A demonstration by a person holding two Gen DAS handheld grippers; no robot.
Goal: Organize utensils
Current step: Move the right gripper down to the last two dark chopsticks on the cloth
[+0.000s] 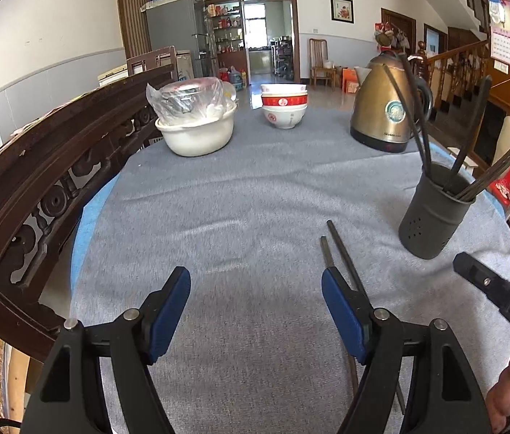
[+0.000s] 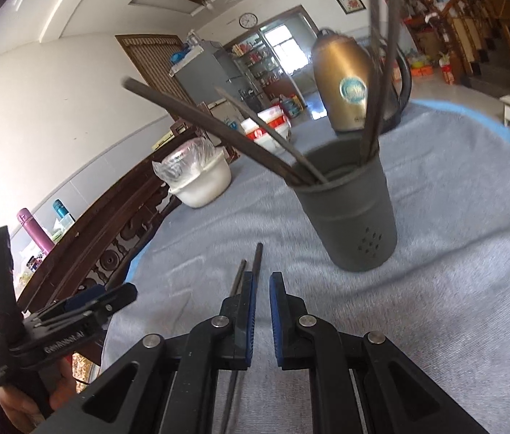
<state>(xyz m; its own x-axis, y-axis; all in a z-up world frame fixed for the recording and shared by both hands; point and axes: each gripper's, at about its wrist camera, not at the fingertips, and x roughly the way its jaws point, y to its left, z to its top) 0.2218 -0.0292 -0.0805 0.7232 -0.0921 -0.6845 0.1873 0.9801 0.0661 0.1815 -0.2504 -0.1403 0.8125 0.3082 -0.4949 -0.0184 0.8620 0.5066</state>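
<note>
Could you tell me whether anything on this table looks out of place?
Yes: two dark chopsticks lie loose on the grey cloth beside the utensil holder, while the other utensils stand inside it.

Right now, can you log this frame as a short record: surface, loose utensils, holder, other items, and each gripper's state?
surface: round table under a grey cloth
loose utensils: pair of dark chopsticks lying flat on the cloth, beside the left gripper's right-hand finger
holder: dark cylindrical utensil holder, upright, several chopsticks already in it
other items: white pot, stacked bowls, gold kettle
left gripper: open, nothing between the fingers
right gripper: shut, empty, chopsticks lie just beside it
</note>
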